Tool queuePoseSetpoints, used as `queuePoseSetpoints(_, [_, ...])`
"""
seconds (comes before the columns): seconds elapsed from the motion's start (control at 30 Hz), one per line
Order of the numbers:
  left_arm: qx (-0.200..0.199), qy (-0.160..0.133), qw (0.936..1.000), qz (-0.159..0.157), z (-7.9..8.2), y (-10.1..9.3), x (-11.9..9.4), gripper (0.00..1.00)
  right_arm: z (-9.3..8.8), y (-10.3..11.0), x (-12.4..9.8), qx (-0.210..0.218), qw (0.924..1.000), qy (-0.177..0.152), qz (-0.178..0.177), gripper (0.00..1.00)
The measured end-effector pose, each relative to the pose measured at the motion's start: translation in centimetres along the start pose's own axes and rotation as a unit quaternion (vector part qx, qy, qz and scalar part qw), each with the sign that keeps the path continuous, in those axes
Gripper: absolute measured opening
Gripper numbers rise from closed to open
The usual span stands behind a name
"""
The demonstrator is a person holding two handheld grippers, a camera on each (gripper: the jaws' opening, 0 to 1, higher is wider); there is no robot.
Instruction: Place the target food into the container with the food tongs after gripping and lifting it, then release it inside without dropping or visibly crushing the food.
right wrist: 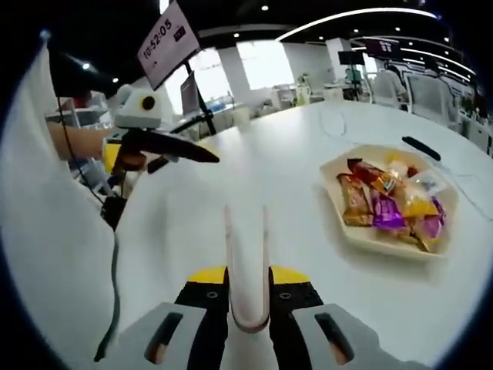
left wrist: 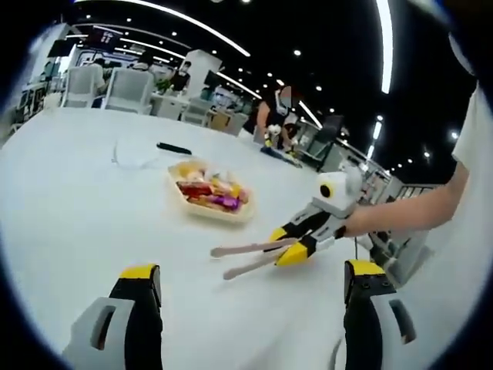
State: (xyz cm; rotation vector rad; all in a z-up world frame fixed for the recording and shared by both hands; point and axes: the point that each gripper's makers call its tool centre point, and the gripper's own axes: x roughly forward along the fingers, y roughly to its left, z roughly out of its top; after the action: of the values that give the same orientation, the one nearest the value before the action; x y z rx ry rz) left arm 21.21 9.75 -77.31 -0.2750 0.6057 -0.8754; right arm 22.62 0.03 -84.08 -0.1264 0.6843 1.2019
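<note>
Standing by: notes taken as both hands hover over the work.
Surface: wide white surface, bare around the tools; a thin loose cable and a dark pen-like item lie on its far side.
Tray: cream tray of angular outline, resting flat on the surface, heaped with food.
Food: wrapped snacks in orange, purple, yellow and red, all lying inside the tray; which one is the target I cannot tell.
Tongs: pale food tongs clamped at their looped end by the right gripper, its fingers closed narrow on them; the two arms run straight forward from the hand, tips a little apart and holding nothing.
Left gripper: left gripper fingers stand wide apart, nothing between them, above bare surface.
Key relation: from the tong tips the tray lies forward and off to the right in the right gripper view, well apart. In the left gripper view the tongs' long axis points roughly toward the tray.
Judgement: right hand is the working one; tips must swing toward the heap before any grip.
</note>
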Motion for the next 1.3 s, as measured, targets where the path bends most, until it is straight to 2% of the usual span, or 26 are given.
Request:
queuePoseSetpoints(0.23, [-0.003,-0.007,0.9999,0.007,0.1,0.3,0.0,0.99,-0.5,-0.5,0.4,-0.007,0.9999,0.011,0.004,0.19])
queuePoseSetpoints(0.43, [-0.007,-0.004,0.9999,0.01,-0.4,0.5,0.2,0.99,-1.8,-0.7,0.7,-0.028,0.9988,0.041,0.003,0.19])
queuePoseSetpoints(0.5, [-0.008,-0.004,0.9999,0.012,-0.5,0.5,0.3,0.99,-1.6,-0.9,0.7,-0.027,0.9989,0.038,0.001,0.19])
queuePoseSetpoints(0.57, [-0.01,-0.006,0.9998,0.013,-0.7,0.6,0.3,0.99,-1.6,-0.9,0.8,-0.05,0.9977,0.046,-0.004,0.19])
queuePoseSetpoints(0.7, [-0.013,-0.012,0.9997,0.017,-0.6,0.6,0.2,0.99,-1.5,-1.4,0.7,-0.048,0.9973,0.054,-0.013,0.21])
queuePoseSetpoints(0.8, [-0.015,-0.016,0.9996,0.018,-0.7,0.6,0.0,0.99,-1.4,-2.3,0.4,-0.052,0.9961,0.064,-0.032,0.23])
queuePoseSetpoints(0.97, [-0.015,-0.023,0.9994,0.02,-0.7,0.6,-0.3,0.99,-1.0,-3.1,-0.4,-0.033,0.9964,0.051,-0.059,0.27])
queuePoseSetpoints(1.23, [-0.008,-0.03,0.9993,0.018,-0.4,0.3,-0.6,0.99,-0.3,-2.4,-1.8,-0.016,0.9958,0.029,-0.085,0.29])
queuePoseSetpoints(1.3, [-0.006,-0.033,0.9993,0.018,-0.3,0.1,-0.7,0.99,0.1,-2.3,-2.2,-0.007,0.9952,0.014,-0.097,0.3])
